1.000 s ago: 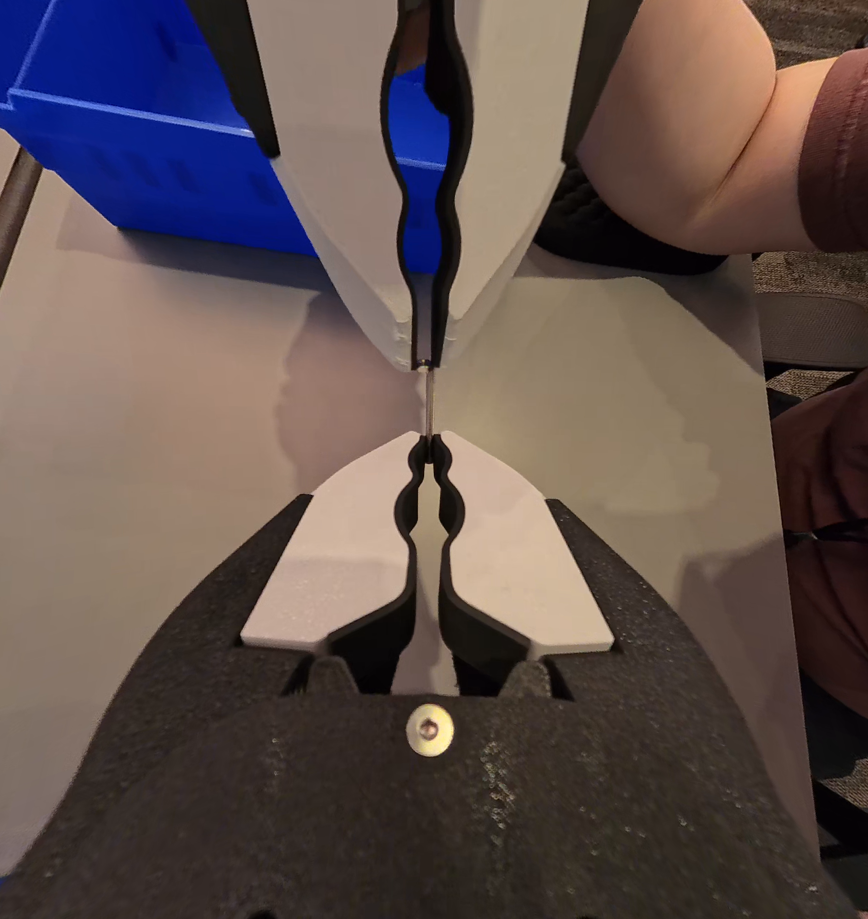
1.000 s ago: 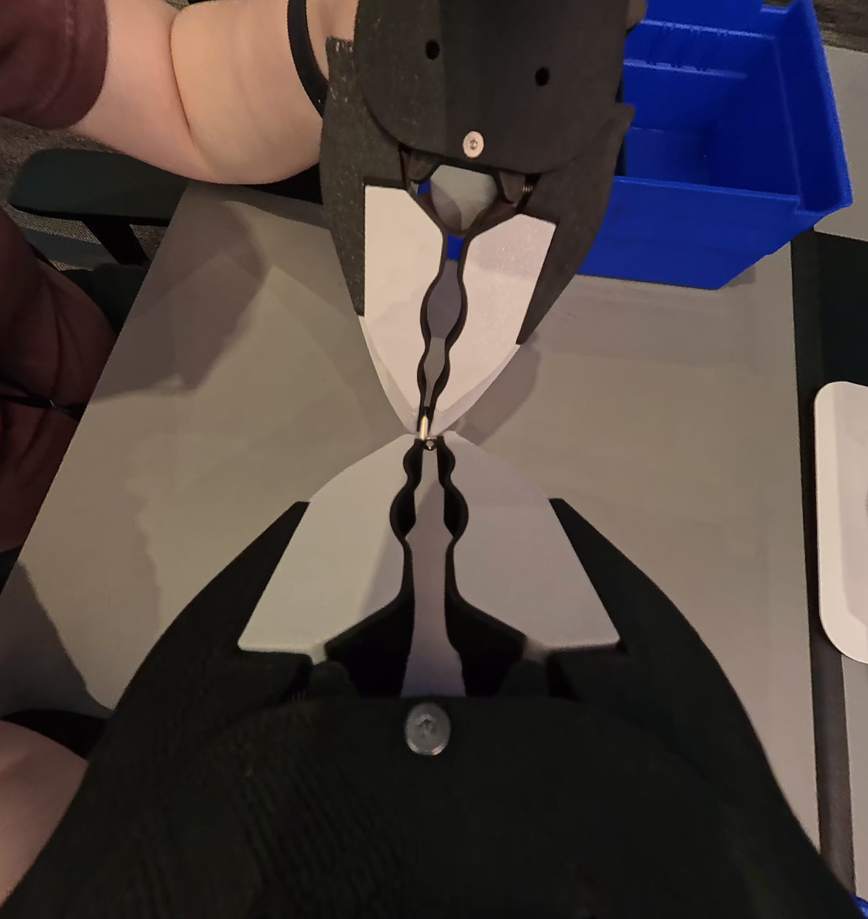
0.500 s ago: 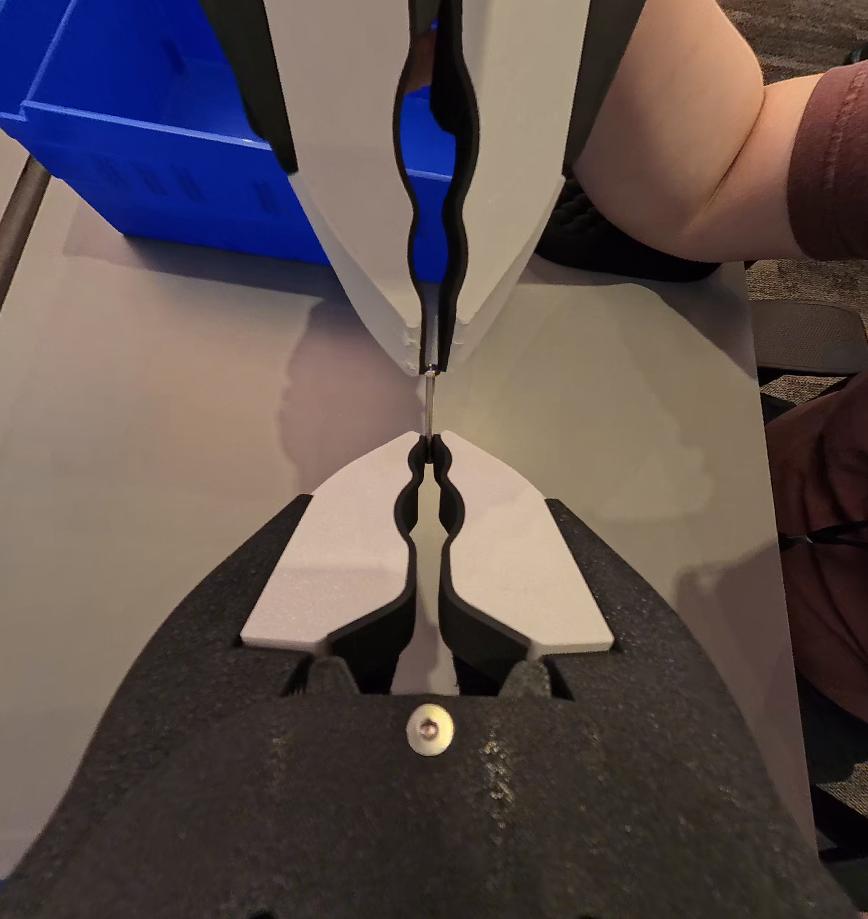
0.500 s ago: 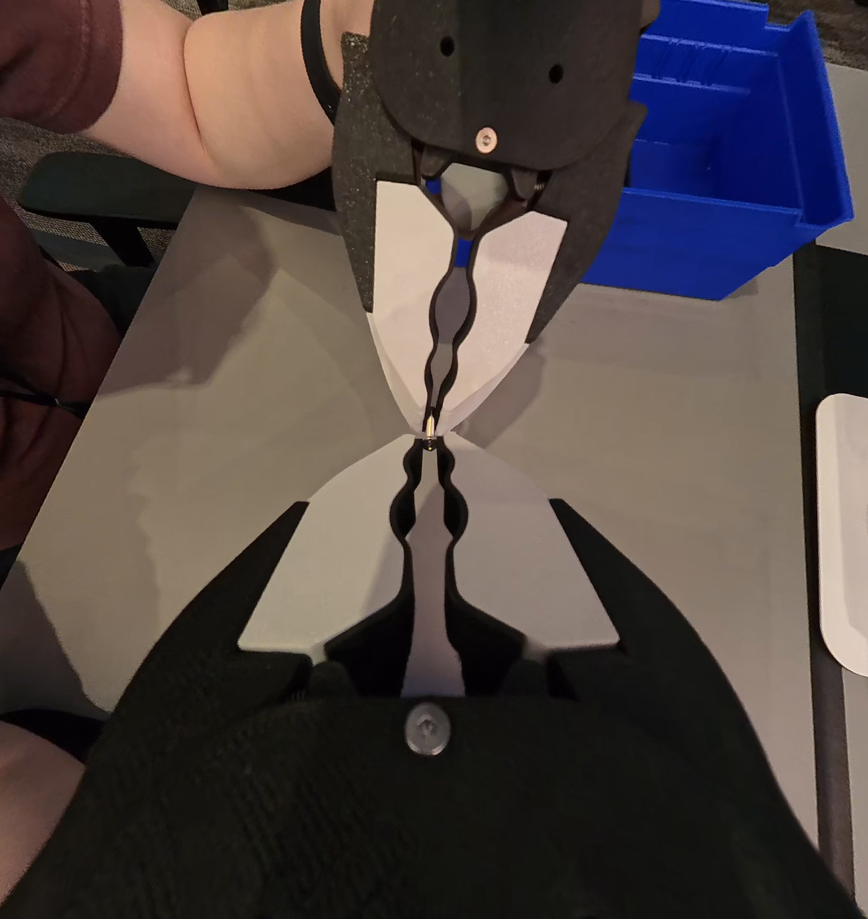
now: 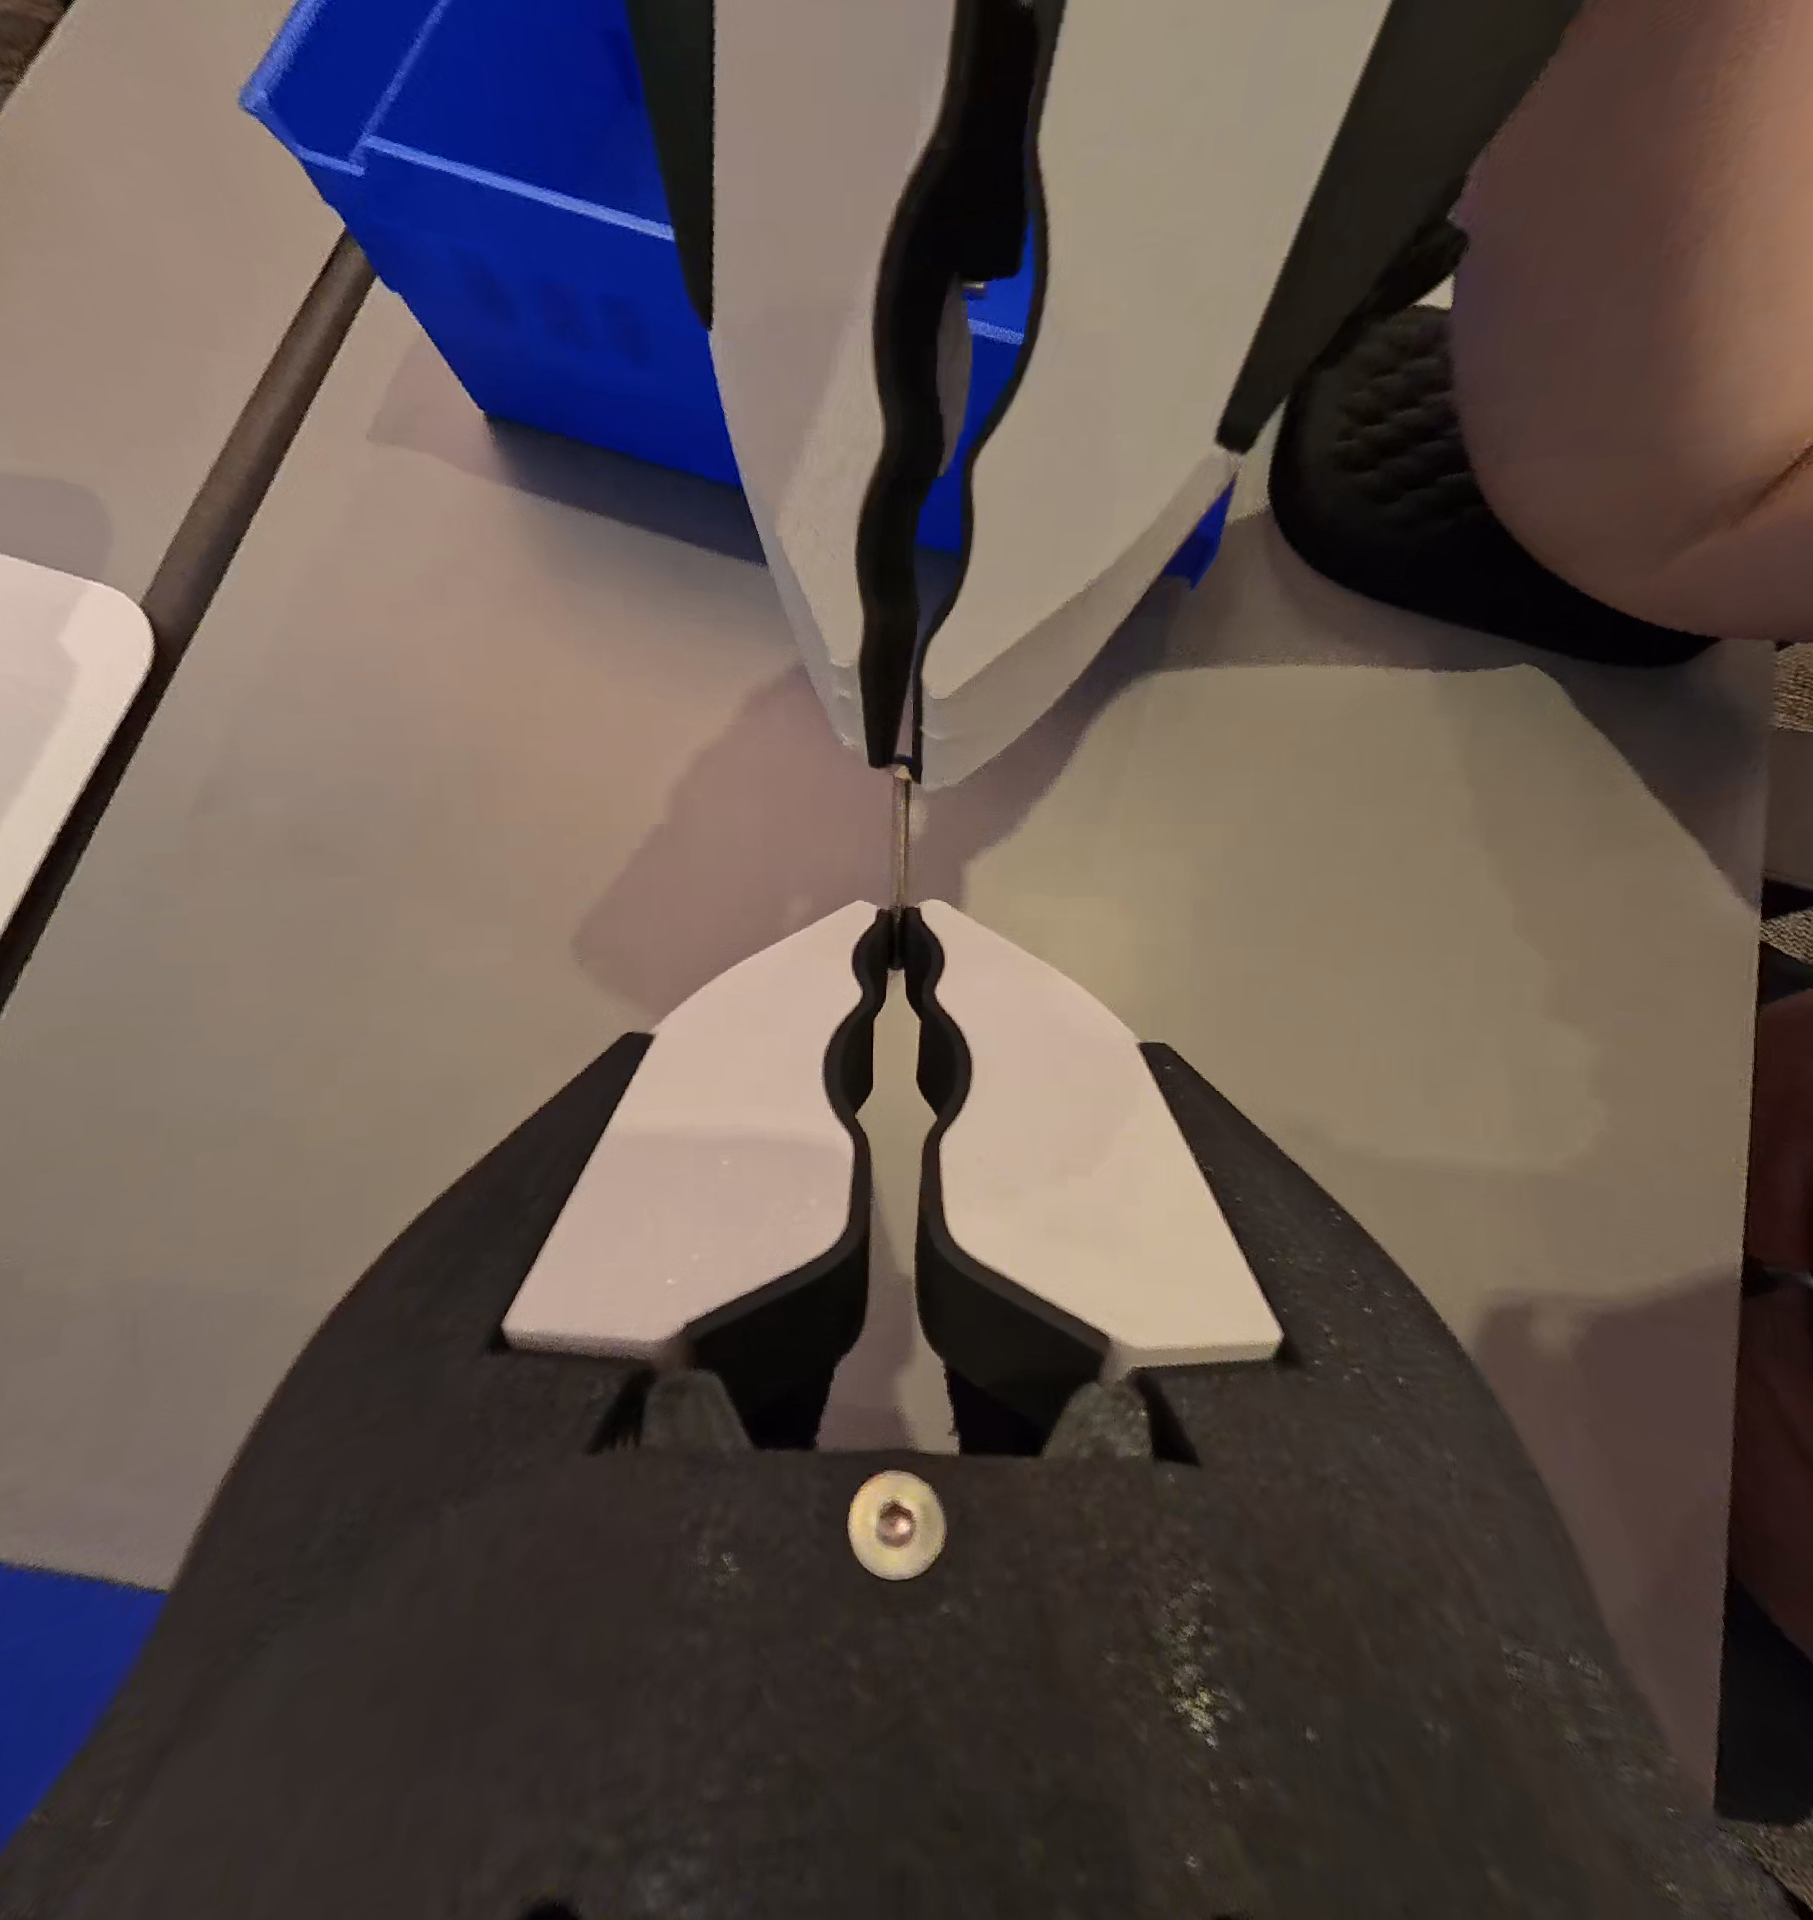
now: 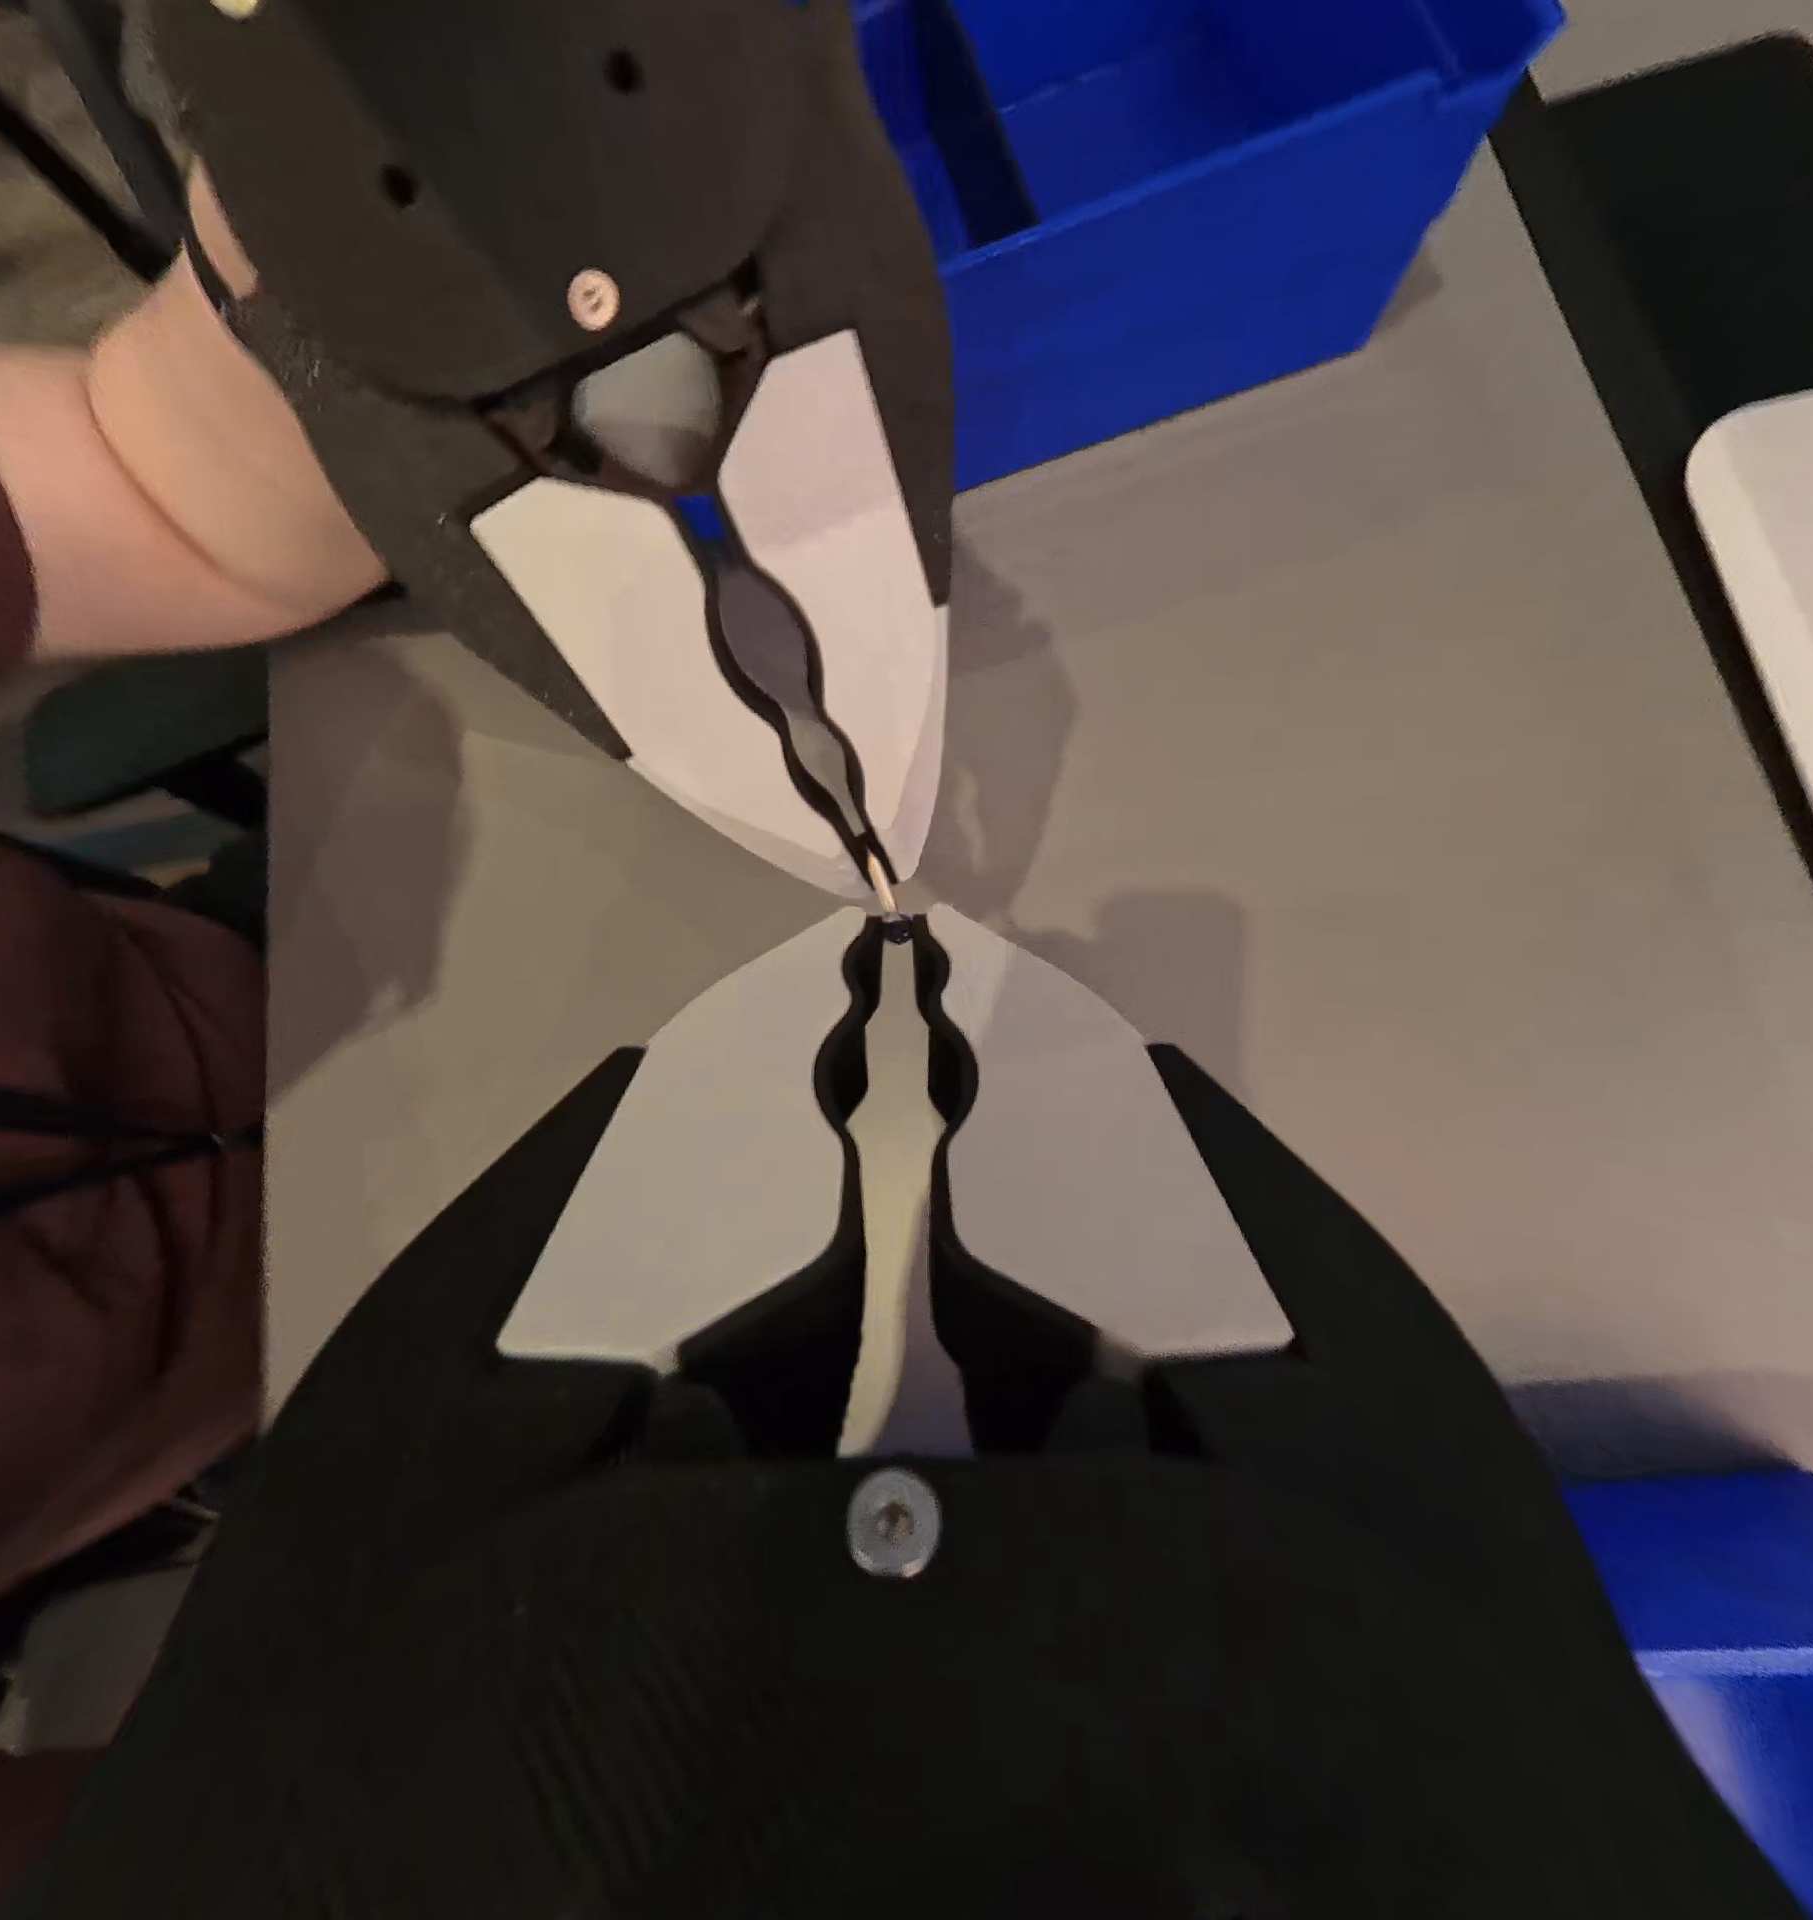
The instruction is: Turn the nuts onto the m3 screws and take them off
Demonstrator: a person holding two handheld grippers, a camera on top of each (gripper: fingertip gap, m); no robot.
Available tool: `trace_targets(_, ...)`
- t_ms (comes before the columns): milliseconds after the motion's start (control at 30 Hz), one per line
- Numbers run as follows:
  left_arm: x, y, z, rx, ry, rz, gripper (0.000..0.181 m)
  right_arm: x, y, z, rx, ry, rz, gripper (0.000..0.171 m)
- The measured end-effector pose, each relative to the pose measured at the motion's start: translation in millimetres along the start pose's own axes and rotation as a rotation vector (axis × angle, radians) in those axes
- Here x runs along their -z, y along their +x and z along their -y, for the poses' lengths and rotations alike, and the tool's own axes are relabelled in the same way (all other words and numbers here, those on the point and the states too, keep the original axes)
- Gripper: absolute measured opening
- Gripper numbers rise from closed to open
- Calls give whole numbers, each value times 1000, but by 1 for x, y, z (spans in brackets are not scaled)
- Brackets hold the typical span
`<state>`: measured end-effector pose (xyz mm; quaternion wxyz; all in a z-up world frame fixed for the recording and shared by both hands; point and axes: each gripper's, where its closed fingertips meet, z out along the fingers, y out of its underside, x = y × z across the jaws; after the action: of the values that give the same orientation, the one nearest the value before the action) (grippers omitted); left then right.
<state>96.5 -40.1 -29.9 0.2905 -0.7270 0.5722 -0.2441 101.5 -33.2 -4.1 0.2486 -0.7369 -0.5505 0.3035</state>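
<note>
Steel screw (image 5: 900,847) bridges both claws above the grey bench (image 5: 414,831), near the blue bin (image 5: 528,229): left claw (image 5: 898,920) pinches its base, right claw (image 5: 897,764) clamps the nut (image 6: 897,933) at its tip.

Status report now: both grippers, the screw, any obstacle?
Left gripper shut on screw. Right gripper shut on nut at screw tip. Nothing in the way.

Both tools have white fingers (image 5: 736,1174) with black wavy pads and speckled black bodies. The screw (image 5: 900,847) is silver. The bench (image 5: 466,831) is plain grey, the bin (image 5: 528,260) bright blue, the sleeve (image 6: 71,1195) maroon, the tray (image 6: 1795,582) white.
</note>
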Motion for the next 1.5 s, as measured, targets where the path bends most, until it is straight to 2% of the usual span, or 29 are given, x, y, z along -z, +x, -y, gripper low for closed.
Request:
trace_targets(100, 2, -4, 1, -10, 5, 35, 2, 1, 2, 5, -123, 38, 28, 6)
trace_targets(300, 3, -6, 2, -17, 7, 60, 2, 1, 3, 6, -232, 66, 95, 6)
trace_targets(633, 9, -9, 7, -8, 45, 69, 2, 1, 3, 10, -145, 67, 54, 9)
trace_targets(800, 16, -8, 16, 6, 109, 51, 2, 8, 6, 13, -80, 86, 3, 24)
trace_targets(933, 28, -11, 34, 22, 259, 38, 2, 26, 3, 26, 21, 179, -22, 36)
trace_targets(1033, 43, -3, 57, 28, 466, -48, 2, 46, 2, 48, 157, 339, -75, 40)
trace_targets(1133, 55, 3, 70, 22, 607, -107, 2, 68, -7, 70, 281, 525, -93, 48)
trace_targets(1233, 63, 4, 75, -2, 687, -94, 2, 83, -26, 79, 333, 644, -16, 47)
trace_targets(1300, 68, 5, 78, -21, 728, -80, 2, 84, -36, 81, 342, 665, 39, 48)
trace_targets(1500, 77, 18, 85, -103, 795, -74, 2, 74, -55, 93, 415, 726, 65, 51)
